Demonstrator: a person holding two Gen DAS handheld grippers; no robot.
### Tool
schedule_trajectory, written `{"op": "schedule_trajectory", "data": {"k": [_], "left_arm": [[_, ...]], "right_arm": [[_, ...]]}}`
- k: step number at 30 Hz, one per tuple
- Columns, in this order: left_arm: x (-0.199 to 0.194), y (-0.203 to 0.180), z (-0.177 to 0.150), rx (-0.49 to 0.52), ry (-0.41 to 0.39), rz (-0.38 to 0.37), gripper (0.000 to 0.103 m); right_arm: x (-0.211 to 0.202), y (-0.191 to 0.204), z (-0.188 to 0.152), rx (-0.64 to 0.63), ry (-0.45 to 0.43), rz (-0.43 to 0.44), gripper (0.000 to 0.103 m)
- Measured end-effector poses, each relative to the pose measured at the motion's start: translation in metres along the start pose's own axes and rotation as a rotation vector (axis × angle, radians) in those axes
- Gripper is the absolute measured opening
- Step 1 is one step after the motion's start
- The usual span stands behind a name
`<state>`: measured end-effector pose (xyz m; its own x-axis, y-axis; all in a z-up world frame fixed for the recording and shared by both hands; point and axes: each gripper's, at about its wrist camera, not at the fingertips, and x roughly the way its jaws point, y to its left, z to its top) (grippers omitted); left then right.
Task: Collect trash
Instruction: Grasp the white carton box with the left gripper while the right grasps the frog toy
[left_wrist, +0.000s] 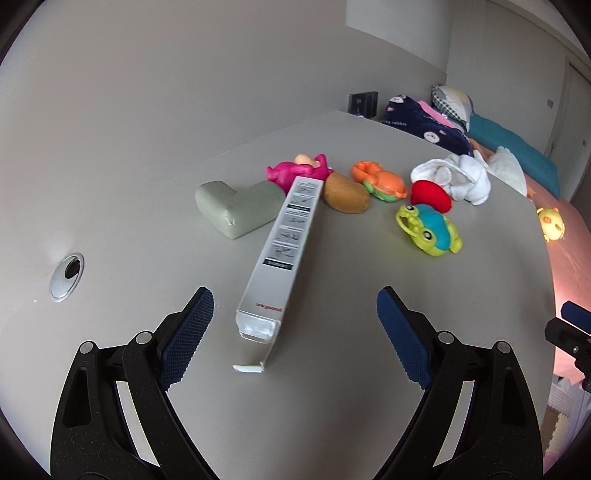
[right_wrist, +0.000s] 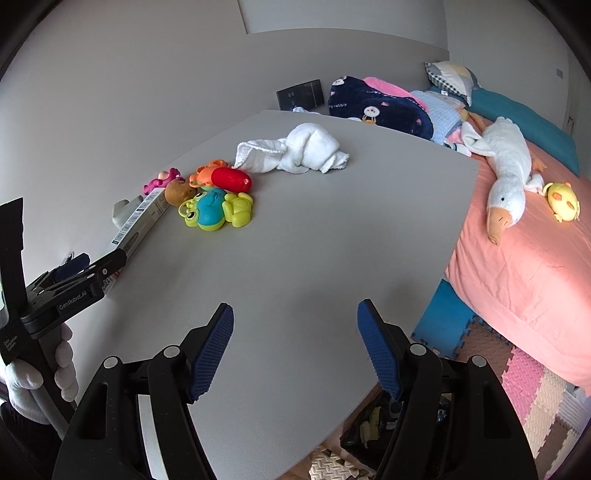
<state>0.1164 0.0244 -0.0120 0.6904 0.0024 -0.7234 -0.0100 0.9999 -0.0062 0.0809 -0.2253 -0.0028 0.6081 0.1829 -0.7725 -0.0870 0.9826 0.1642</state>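
A long white cardboard box (left_wrist: 280, 254) with an open torn end flap lies on the grey table (left_wrist: 351, 332), its near end between my left gripper's fingertips. My left gripper (left_wrist: 295, 306) is open and just above the table, not touching the box. The box also shows in the right wrist view (right_wrist: 142, 221), with the left gripper (right_wrist: 94, 267) at its near end. My right gripper (right_wrist: 295, 319) is open and empty over the table's front part. A dark trash bag (right_wrist: 373, 428) with scraps sits on the floor below the table edge.
Toys lie past the box: a grey heart cushion (left_wrist: 240, 208), pink toy (left_wrist: 299, 171), brown plush (left_wrist: 345, 194), orange toy (left_wrist: 380, 181), red piece (left_wrist: 430, 197), green-blue frog (left_wrist: 432, 229), white towel (left_wrist: 458, 177). A bed (right_wrist: 524, 258) with a plush goose (right_wrist: 506, 170) stands on the right.
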Motion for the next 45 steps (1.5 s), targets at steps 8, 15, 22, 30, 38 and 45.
{"op": "schedule_trajectory", "data": {"k": [8,15,22,30,38,45], "left_arm": [[0.025,0.018,0.016,-0.052,0.021,0.001,0.087],[0.038,0.012,0.022,-0.018,0.058,-0.03,0.068],[0.043,0.022,0.021,-0.065,0.084,-0.109,0.036],[0.04,0.024,0.017,-0.068,0.083,-0.125,0.034],[0.041,0.025,0.018,-0.071,0.083,-0.13,0.034],[0.038,0.025,0.016,-0.064,0.084,-0.131,0.034]], "right_arm": [[0.02,0.021,0.006,-0.026,0.007,0.024,0.071],[0.034,0.048,0.027,-0.088,-0.022,0.022,0.071],[0.054,0.079,0.05,-0.184,-0.031,0.002,0.071],[0.086,0.109,0.057,-0.33,-0.031,-0.112,0.071],[0.108,0.115,0.065,-0.364,-0.03,-0.169,0.071],[0.098,0.109,0.07,-0.328,-0.061,-0.154,0.051]]}}
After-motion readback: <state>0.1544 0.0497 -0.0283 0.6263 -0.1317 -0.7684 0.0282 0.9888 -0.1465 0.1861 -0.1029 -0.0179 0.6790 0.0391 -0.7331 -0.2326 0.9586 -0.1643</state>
